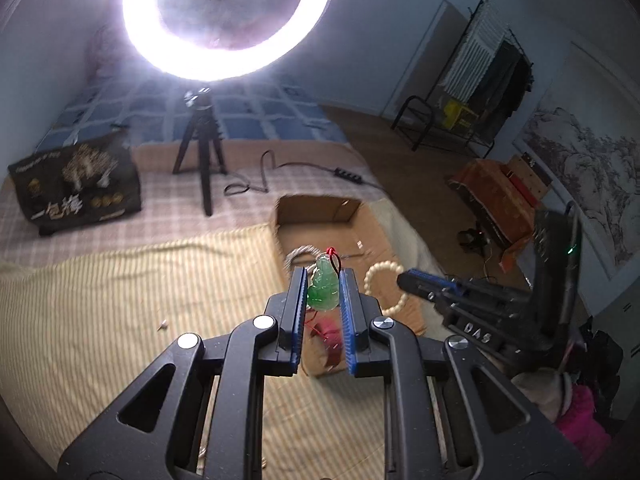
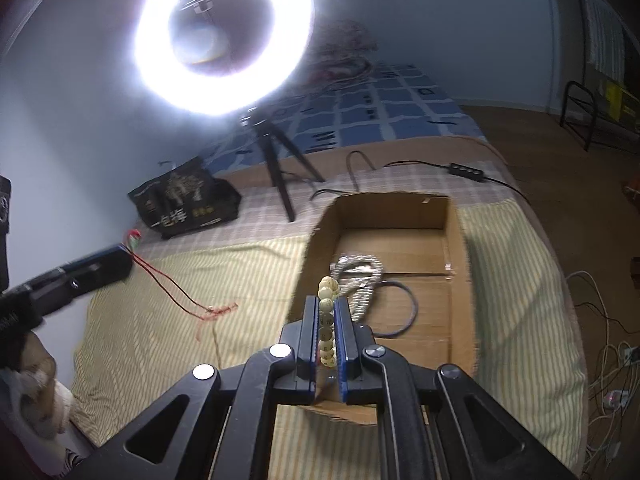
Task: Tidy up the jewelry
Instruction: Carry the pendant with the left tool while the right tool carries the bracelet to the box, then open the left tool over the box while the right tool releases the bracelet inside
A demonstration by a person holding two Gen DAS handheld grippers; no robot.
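1. The left gripper (image 1: 323, 292), low in the centre of its wrist view, is clamped on a translucent green carved jade pendant (image 1: 322, 290); its thin red cord (image 2: 176, 292) trails down onto the yellow striped bedcover (image 1: 120, 300).
2. The right gripper (image 2: 326, 322), centred low in its own view, is clamped on a cream beaded bracelet (image 2: 326, 320), held above the open brown cardboard box (image 2: 456, 248).
3. Inside the box lie a silver braided chain (image 2: 362, 276) and a thin dark bangle (image 2: 408, 312), touching each other.
4. Beyond, at the frame's top, a glowing white ring light (image 1: 228, 20) stands on a black tripod (image 1: 202, 160), with a black printed bag (image 1: 76, 188) to the left.
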